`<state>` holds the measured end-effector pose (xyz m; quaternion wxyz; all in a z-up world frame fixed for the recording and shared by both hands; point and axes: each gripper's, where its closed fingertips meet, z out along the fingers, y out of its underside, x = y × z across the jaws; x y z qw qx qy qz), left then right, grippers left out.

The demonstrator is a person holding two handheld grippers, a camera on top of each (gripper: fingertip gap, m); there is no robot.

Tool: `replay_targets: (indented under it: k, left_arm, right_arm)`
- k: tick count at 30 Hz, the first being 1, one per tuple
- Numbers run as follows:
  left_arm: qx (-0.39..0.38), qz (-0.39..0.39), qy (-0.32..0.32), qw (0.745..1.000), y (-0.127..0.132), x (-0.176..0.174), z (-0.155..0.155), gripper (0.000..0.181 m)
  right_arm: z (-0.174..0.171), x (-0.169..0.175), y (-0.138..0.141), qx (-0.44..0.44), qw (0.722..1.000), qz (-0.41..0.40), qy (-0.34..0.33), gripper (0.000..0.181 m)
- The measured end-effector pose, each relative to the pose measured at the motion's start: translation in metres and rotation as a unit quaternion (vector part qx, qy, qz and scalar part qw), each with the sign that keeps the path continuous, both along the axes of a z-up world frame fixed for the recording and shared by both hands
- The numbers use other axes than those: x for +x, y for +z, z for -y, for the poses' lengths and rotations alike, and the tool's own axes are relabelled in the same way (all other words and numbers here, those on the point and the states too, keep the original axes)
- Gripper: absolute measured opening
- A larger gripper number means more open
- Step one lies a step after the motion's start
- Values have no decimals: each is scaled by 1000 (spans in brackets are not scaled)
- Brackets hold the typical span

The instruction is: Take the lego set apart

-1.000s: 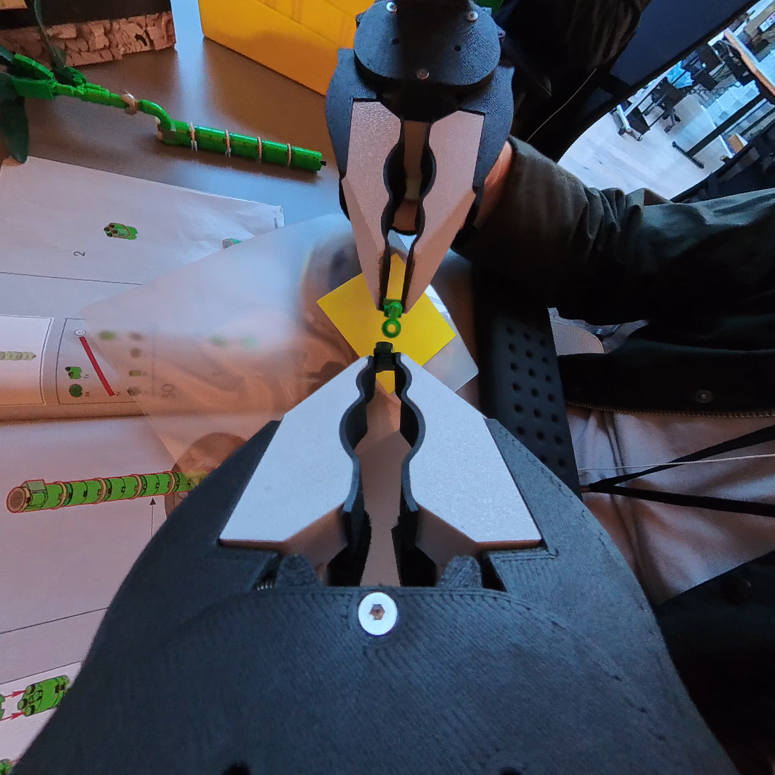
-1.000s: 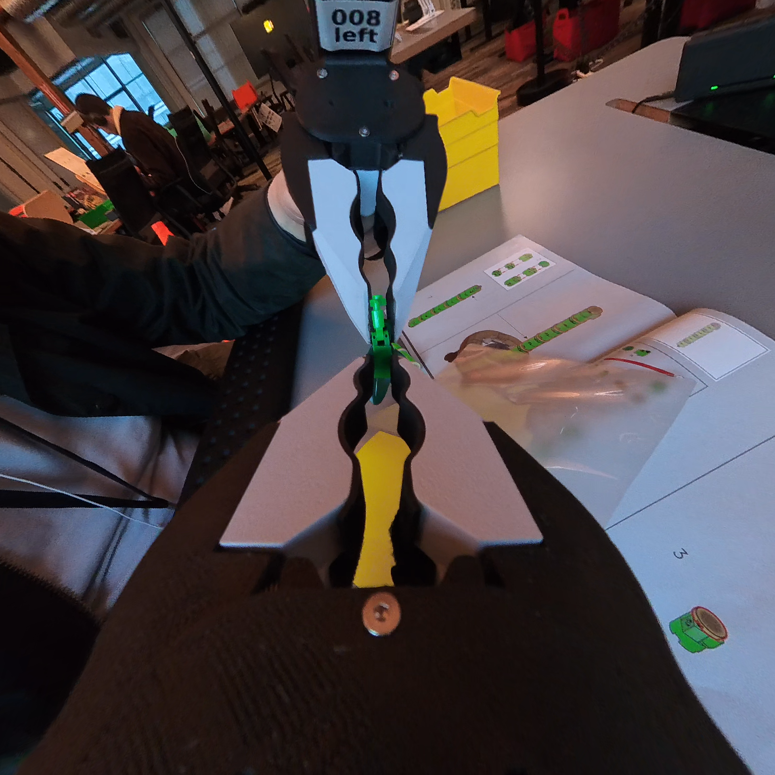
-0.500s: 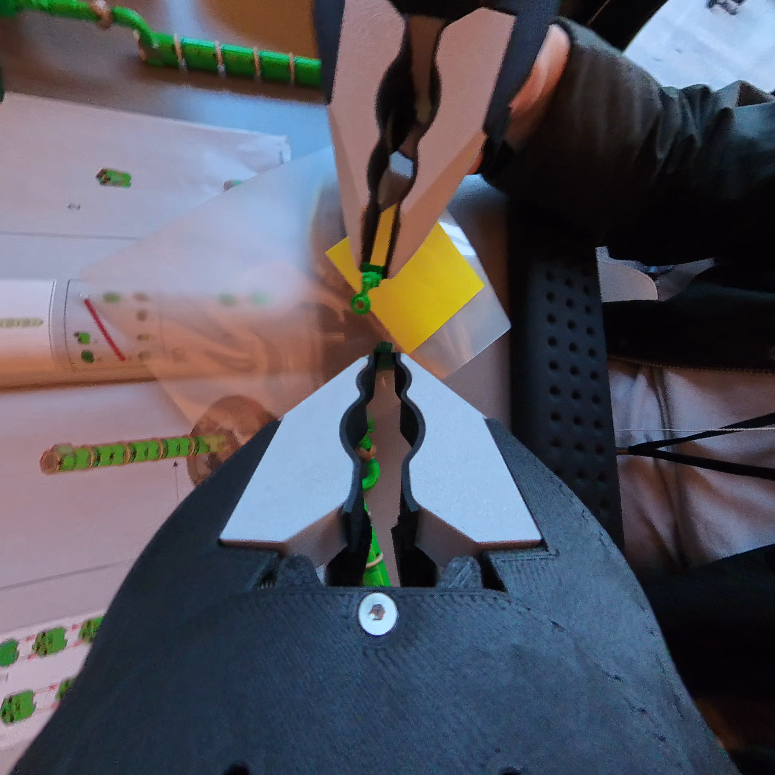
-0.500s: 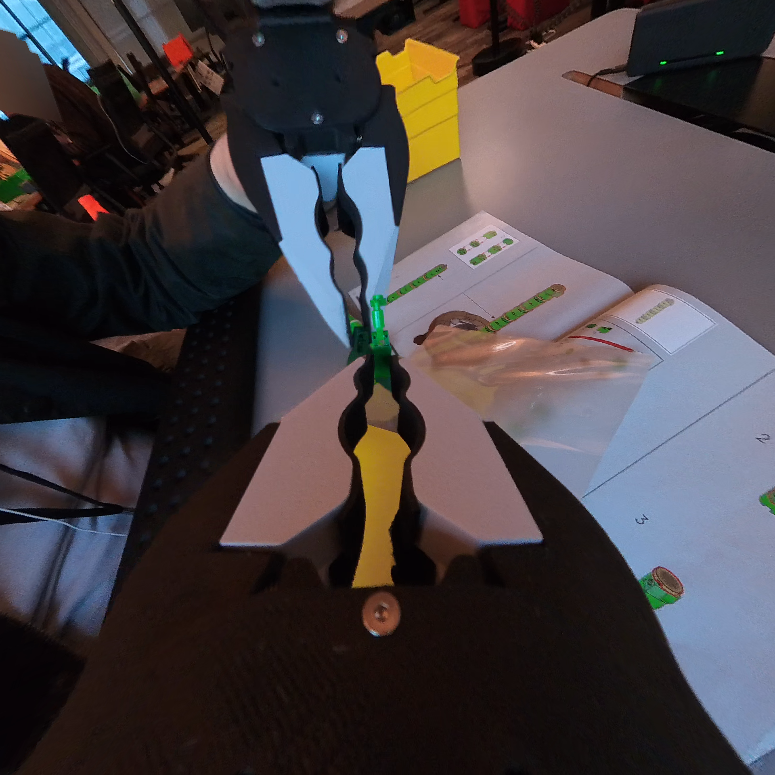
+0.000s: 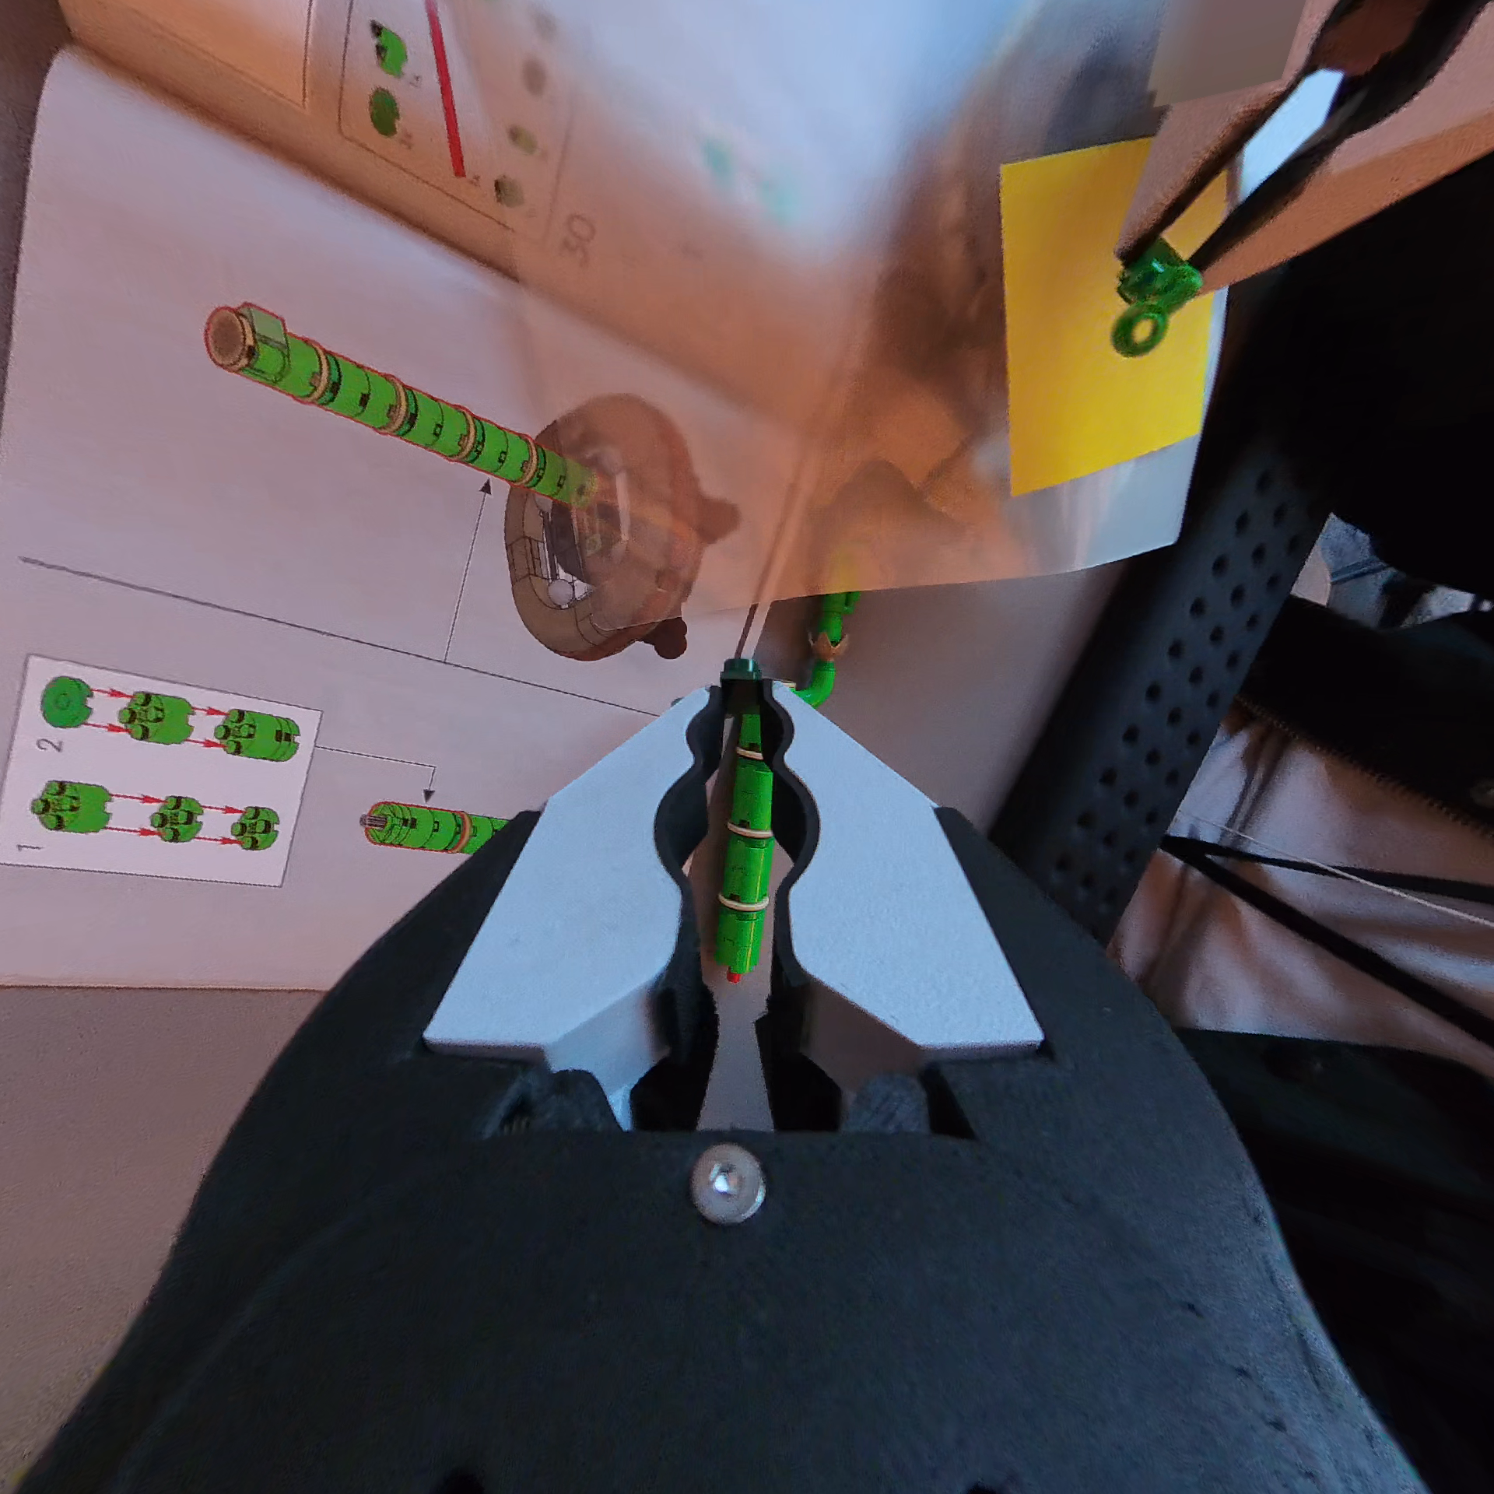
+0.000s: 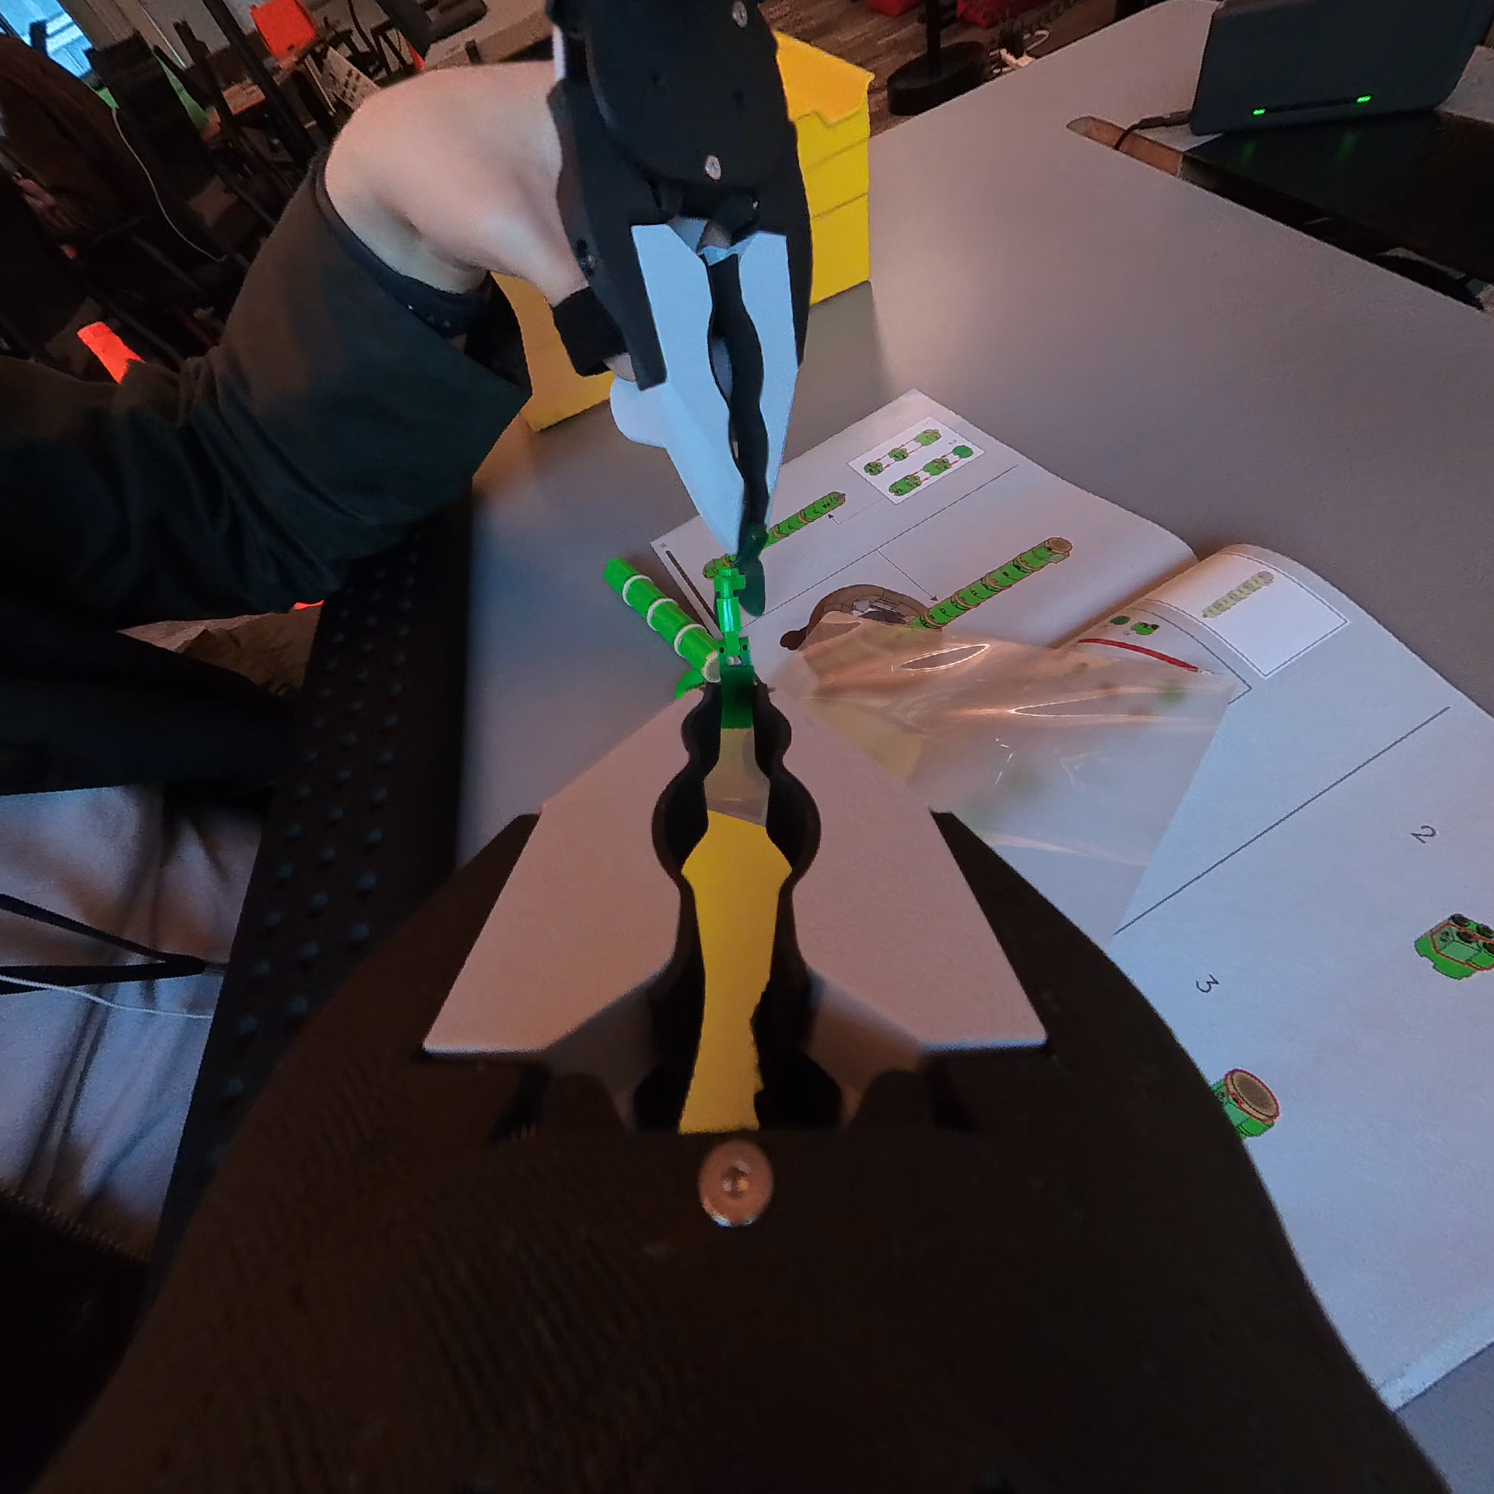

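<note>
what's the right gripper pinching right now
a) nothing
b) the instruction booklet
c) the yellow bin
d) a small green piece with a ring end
d: in the left wrist view the right gripper is shut on a small green ring-ended piece, held above the yellow-labelled clear bag.

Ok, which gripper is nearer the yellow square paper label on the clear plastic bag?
Right. The right gripper hangs directly over the yellow square label; the left gripper sits aside, over the green segmented stalk.
</note>
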<state>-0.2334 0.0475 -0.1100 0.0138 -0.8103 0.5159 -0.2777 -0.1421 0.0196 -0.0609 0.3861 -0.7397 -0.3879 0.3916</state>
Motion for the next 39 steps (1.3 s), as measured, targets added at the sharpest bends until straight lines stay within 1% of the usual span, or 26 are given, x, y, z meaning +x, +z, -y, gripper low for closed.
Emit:
replay_targets:
  k: [3, 5, 10, 14, 18, 21, 23, 25, 27, 28, 29, 30, 31, 33, 34, 36, 38, 39]
  left_arm:
    - [-12, -23, 30, 999, -9, -6, -7, 7]
    - [-51, -32, 56, 997, -9, -11, -6, 7]
    - [-91, -39, 94, 991, -10, -20, -7, 7]
    - [-116, -27, 121, 986, -13, -14, -15, 7]
    - [-136, -3, 153, 979, -25, -2, -29, 8]
    - [-168, -1, 168, 971, -34, 2, -29, 31]
    - [-188, 10, 173, 967, -35, 5, -29, 35]
    - [-176, 25, 182, 967, -30, 8, -34, 44]
    - [-127, 42, 198, 971, -19, 8, -47, 44]
    - [-94, 63, 199, 974, -7, 11, -53, 42]
    - [-61, 99, 189, 975, 10, 18, -57, 41]
    - [-30, 150, 167, 974, 32, 28, -57, 40]
    - [-8, 216, 131, 968, 58, 40, -51, 38]
    - [-6, 343, 32, 939, 107, 58, -18, 35]
    - [-17, 382, -4, 924, 122, 62, -3, 36]
    - [-23, 417, -40, 908, 133, 67, 14, 34]
    - [23, 439, -57, 896, 134, 72, 17, 30]
    - [45, 456, -73, 886, 137, 74, 22, 26]
  right_arm:
    - [0, -1, -1, -1, 1000, 3, 1, 6]
    - [0, -1, -1, 0, 1000, 4, 1, 6]
    - [0, -1, -2, 1, 1000, 7, 1, 6]
    - [0, -2, -3, 2, 1000, 9, 1, 6]
    - [0, -3, -4, 2, 1000, 10, 2, 6]
    - [0, -2, -5, 2, 1000, 12, 1, 6]
    - [-1, -2, -6, 2, 1000, 13, 0, 6]
    - [-2, -1, -6, 7, 1000, 14, -3, 6]
    - [-3, -1, -4, 16, 1000, 12, -6, 6]
    - [-4, -1, -2, 22, 1000, 9, -8, 7]
    - [-4, 0, 0, 24, 1000, 4, -10, 6]
    - [-4, 0, 3, 23, 1000, -3, -11, 6]
    - [-4, 0, 5, 23, 1000, -12, -13, 6]
    - [-3, 1, 10, 19, 999, -31, -11, 7]
    - [-3, 1, 14, 16, 999, -44, -9, 7]
    - [-1, 0, 22, 11, 997, -71, -5, 7]
    - [2, 0, 30, 6, 995, -100, 2, 7]
    - [3, -1, 34, 4, 994, -114, 6, 7]
